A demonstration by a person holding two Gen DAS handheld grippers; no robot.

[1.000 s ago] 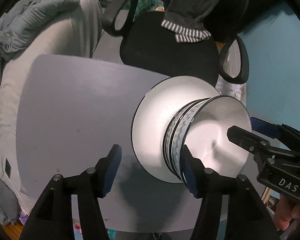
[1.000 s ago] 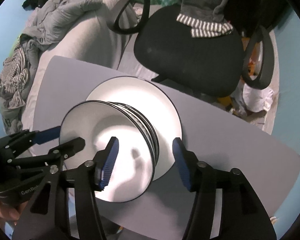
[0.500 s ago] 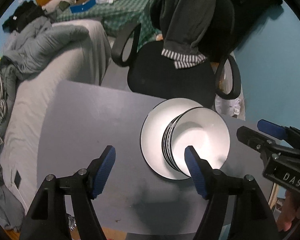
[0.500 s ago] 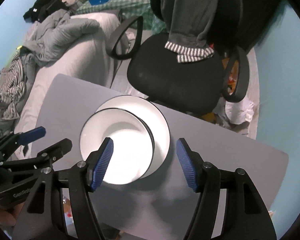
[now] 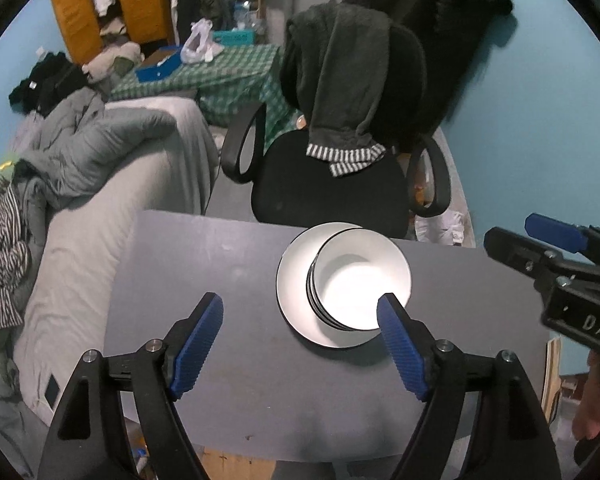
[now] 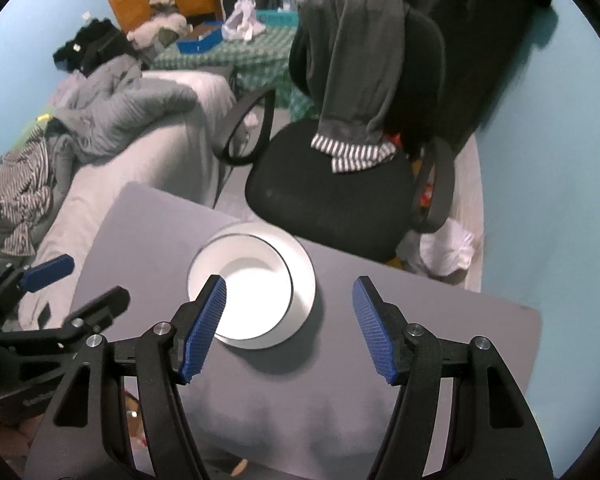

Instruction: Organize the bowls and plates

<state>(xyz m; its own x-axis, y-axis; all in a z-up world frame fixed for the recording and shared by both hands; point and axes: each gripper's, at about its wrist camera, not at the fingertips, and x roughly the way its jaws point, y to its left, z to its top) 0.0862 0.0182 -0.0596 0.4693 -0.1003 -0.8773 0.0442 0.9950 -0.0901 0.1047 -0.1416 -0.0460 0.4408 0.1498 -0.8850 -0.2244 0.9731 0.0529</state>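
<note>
The left gripper's (image 5: pixel 300 344) blue ribbed fingers (image 5: pixel 198 344) were spread, gripping nothing; so were the right gripper's (image 6: pixel 290 330). Beyond both pairs, the stacked white black-rimmed bowls (image 5: pixel 360 284) sat in a white round plate (image 5: pixel 294 276) on the grey desk (image 5: pixel 204 264), apart from all fingertips.

Your left gripper (image 5: pixel 300 344) hangs above the grey rectangular table (image 5: pixel 228 264) with its blue ribbed pads (image 5: pixel 198 346) spread wide and holding nothing. A stack of white dark-rimmed bowls (image 5: pixel 360 280) sits on a white round plate (image 5: pixel 296 280) near the table's far edge. Your right gripper (image 5: pixel 540 240) enters from the right, clear of the stack. A black office chair (image 5: pixel 332 192) stands beyond the table.
</note>
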